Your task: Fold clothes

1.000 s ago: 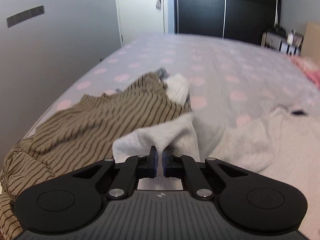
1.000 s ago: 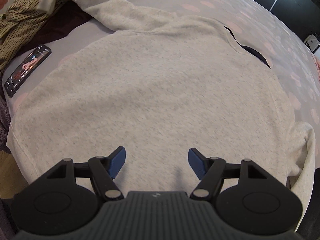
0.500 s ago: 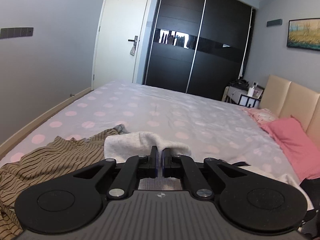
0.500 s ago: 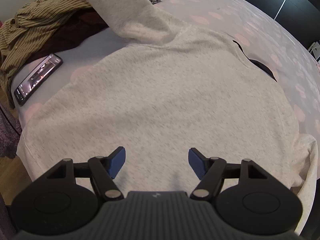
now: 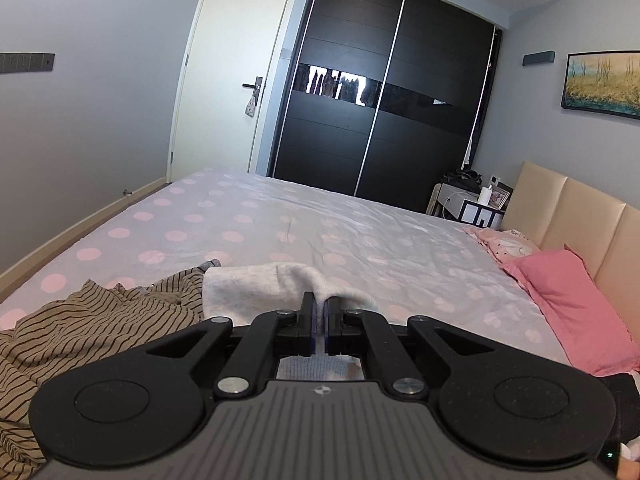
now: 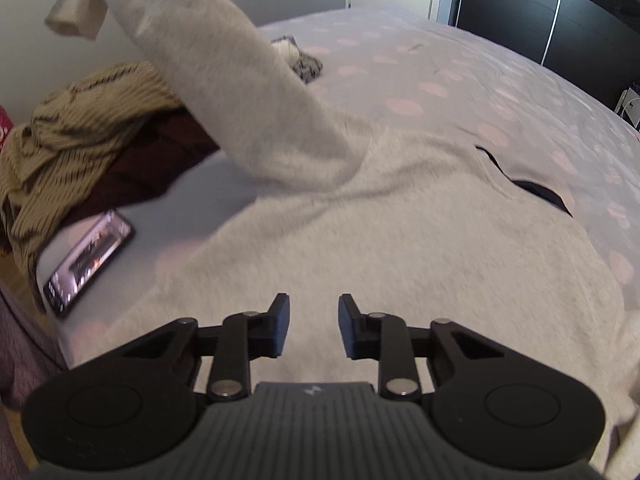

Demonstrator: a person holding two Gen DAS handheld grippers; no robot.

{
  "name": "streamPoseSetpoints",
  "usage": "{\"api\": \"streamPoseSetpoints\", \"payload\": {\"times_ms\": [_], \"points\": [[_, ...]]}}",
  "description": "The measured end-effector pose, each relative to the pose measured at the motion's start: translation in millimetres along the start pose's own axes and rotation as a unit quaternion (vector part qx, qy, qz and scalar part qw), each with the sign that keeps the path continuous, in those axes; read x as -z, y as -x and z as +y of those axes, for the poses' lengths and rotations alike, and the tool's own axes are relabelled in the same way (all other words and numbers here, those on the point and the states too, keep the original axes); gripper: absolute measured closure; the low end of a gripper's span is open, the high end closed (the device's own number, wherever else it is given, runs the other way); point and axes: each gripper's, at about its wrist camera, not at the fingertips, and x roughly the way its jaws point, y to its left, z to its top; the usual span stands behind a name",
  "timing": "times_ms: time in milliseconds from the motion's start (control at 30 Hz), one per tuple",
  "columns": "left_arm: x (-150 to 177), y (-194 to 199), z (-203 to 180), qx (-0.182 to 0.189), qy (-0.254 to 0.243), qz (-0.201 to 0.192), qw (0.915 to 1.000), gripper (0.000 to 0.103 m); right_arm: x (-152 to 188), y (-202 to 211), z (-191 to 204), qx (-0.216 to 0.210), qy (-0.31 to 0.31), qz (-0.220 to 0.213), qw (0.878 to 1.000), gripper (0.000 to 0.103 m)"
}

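Observation:
A light grey sweatshirt lies spread flat on the dotted bed sheet. Its left sleeve is lifted high off the bed, the cuff dangling at the top left. In the left wrist view my left gripper is shut on that sleeve's cloth, held up above the bed. My right gripper hovers over the sweatshirt's lower body, jaws partly apart with nothing between them.
A striped tan garment is heaped over dark cloth at the left bed edge, beside a lit phone. A small patterned cloth lies further up. Pink pillows, headboard, nightstand and dark wardrobe lie beyond.
My left gripper has raised the sleeve from bed level high into the air. The right gripper's jaws have narrowed, still holding nothing, and its view has tilted up.

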Motion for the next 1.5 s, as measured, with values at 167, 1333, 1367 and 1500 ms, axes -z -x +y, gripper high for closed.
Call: {"api": "streamPoseSetpoints", "payload": {"times_ms": [167,1333,1367,1500], "points": [[1.2,-1.0,8.1,0.009,0.008,0.002,0.9999,0.102,-25.0,-36.9,0.4,-0.016,-0.021,-0.019,0.999,0.085],[99.1,57.1,-49.9,0.183,-0.200,0.155,0.9501,0.102,-57.9,-54.3,-21.0,0.000,-0.111,0.014,0.994,0.055],[110.2,60.6,-56.8,0.190,-0.211,0.170,0.9436,0.102,-56.0,-47.2,-20.4,0.002,-0.107,0.012,0.994,0.054],[160.8,68.6,-82.0,0.205,-0.236,0.238,0.9197,0.102,-44.1,-34.0,-11.1,0.005,-0.084,0.020,0.996,0.053]]}}
